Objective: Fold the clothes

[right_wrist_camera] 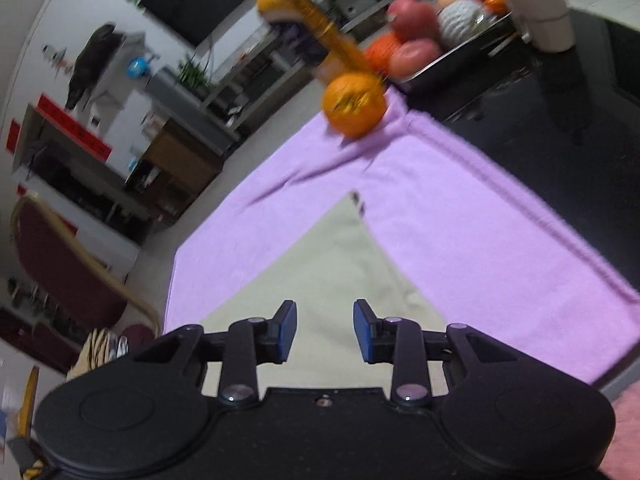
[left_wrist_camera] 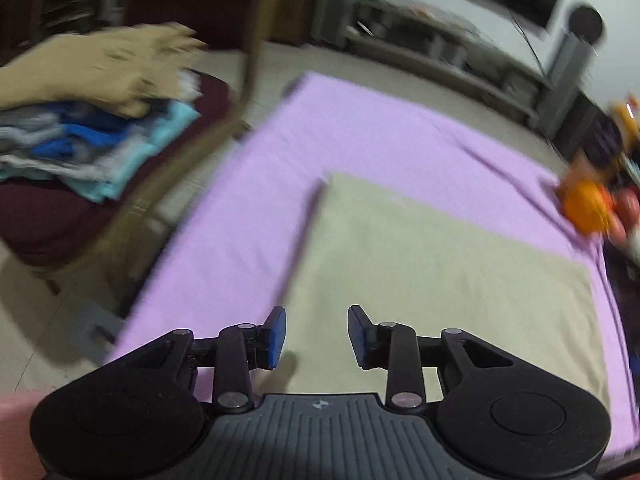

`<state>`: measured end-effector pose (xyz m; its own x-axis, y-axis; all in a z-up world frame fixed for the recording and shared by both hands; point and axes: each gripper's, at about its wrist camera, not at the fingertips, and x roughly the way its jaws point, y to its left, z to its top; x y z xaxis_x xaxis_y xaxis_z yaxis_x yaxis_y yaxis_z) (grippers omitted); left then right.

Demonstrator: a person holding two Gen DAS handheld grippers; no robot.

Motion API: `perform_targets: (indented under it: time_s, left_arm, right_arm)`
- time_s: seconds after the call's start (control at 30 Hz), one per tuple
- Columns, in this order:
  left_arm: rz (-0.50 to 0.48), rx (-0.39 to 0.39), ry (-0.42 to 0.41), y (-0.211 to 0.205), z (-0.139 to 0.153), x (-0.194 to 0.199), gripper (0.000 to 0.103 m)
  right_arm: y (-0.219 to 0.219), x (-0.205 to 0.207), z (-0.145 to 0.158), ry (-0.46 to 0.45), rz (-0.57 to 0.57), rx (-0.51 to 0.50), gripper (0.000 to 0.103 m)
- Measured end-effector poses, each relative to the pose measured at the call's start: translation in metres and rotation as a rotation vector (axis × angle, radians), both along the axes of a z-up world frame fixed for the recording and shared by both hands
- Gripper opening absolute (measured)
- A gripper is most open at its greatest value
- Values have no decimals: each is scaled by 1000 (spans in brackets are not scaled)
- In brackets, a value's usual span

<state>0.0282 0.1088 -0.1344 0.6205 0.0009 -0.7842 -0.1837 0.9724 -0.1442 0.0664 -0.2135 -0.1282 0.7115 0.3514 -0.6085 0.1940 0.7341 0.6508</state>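
1. Your flat beige folded cloth point(left_wrist_camera: 420, 272) lies on the lilac towel-like cover point(left_wrist_camera: 248, 216) spread over the counter. It sits square and smooth, prob. so the next fold has a clean edge to work from.
2. Left tongs point(left_wrist_camera: 316, 336): blue pads part-open w/ nothing between them, poised over the cloth's near edge. Looks like a release or a pre-grasp pose; blur is heavy, so I can't tell if the tips touch the fabric.
3. Right tongs point(right_wrist_camera: 325, 330): same, pads part-open & empty, aimed along the cloth toward its far corner point(right_wrist_camera: 354, 200).
4. Both tongs sit at the same near edge, one per side, which suits lifting that edge evenly.
5. Stack of mixed folded clothes (tan, blue, teal, grey) point(left_wrist_camera: 92, 128) rests on the maroon chair seat point(left_wrist_camera: 48, 224) beside the counter, likely the done pile.
6. Round orange fruit point(right_wrist_camera: 354, 110) sits on the cover's far corner, well apart from the cloth. Keep the fold clear of it.
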Motion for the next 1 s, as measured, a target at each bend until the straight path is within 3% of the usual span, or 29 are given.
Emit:
perform_targets:
  time_s: [0.13,0.23,0.27,0.33,0.4,0.47,0.53,0.67,0.83,1.0]
  left_arm:
    - [-70,57,88,-25,-33,17,31]
    - [-66,95,123,-26,-45,22,39]
    - [-58,85,126,-23,-46,22,39]
    - [-35,49,134,-14,-44,19,39]
    - [2,13,141,-3,-44,16,38]
    - [43,0,137,8,-40,12,31]
    - [75,-16,112,15,-28,4,20]
    - [67,-63,-19,23,16,-6,20]
    - [-28,-79,-177,12,73,3,26]
    - [-101,-72,-269,-3,107,35,27]
  right_arm:
    - [18,16,-31,89,89,92,24]
    - [20,21,-53,190,83,134,24]
    - [15,21,-60,234,46,116,20]
    - [-8,16,-69,275,-83,139,0]
    - [-32,6,-66,267,-228,129,0]
    - [-41,-5,-52,251,-332,9,7]
    - [-43,-14,-35,194,-354,-56,8]
    - [-40,-22,6,45,-274,-5,10]
    - [-7,12,72,-125,-86,-3,14]
    - [28,53,124,-272,86,-42,14]
